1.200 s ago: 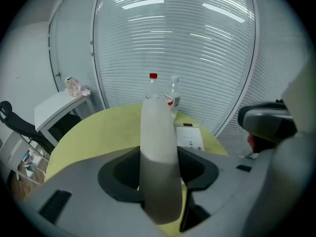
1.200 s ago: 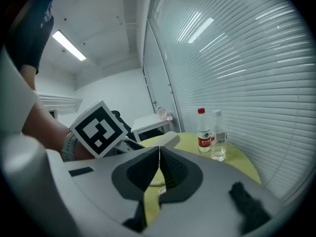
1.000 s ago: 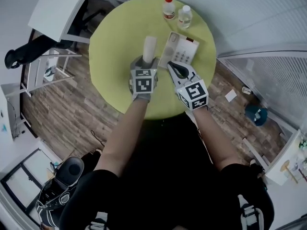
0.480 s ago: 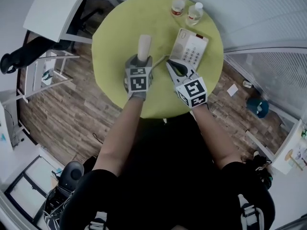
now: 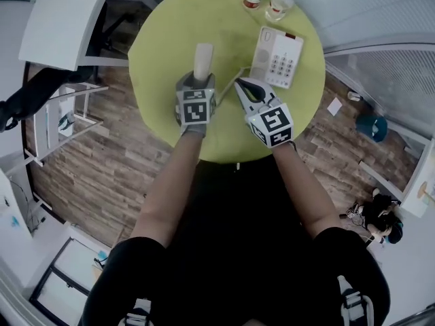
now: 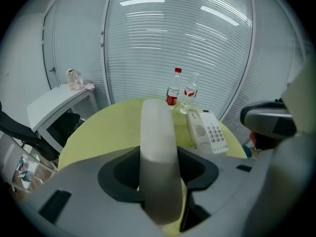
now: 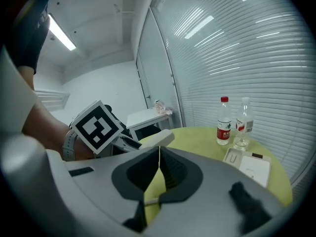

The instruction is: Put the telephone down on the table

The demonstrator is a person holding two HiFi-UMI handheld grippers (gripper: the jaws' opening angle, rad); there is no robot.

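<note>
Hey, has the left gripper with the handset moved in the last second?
Yes. The left gripper carried the handset leftward across the table, away from the phone base.

- Left hand-held gripper [image 5: 198, 85], bare forearm stretched forward, has its jaws clamped on an upright white telephone handset [image 5: 203, 56].
- Right hand-held gripper [image 5: 242, 88] sits just beside it, jaws pressed together.

The floor [image 5: 81, 155] is made of brown wood planks. A white desk [image 5: 61, 19] stands near the round green table [image 5: 170, 32], and white blinds [image 6: 177, 43] cover the curved wall behind it. A long light [image 7: 61, 33] shines on the ceiling.
</note>
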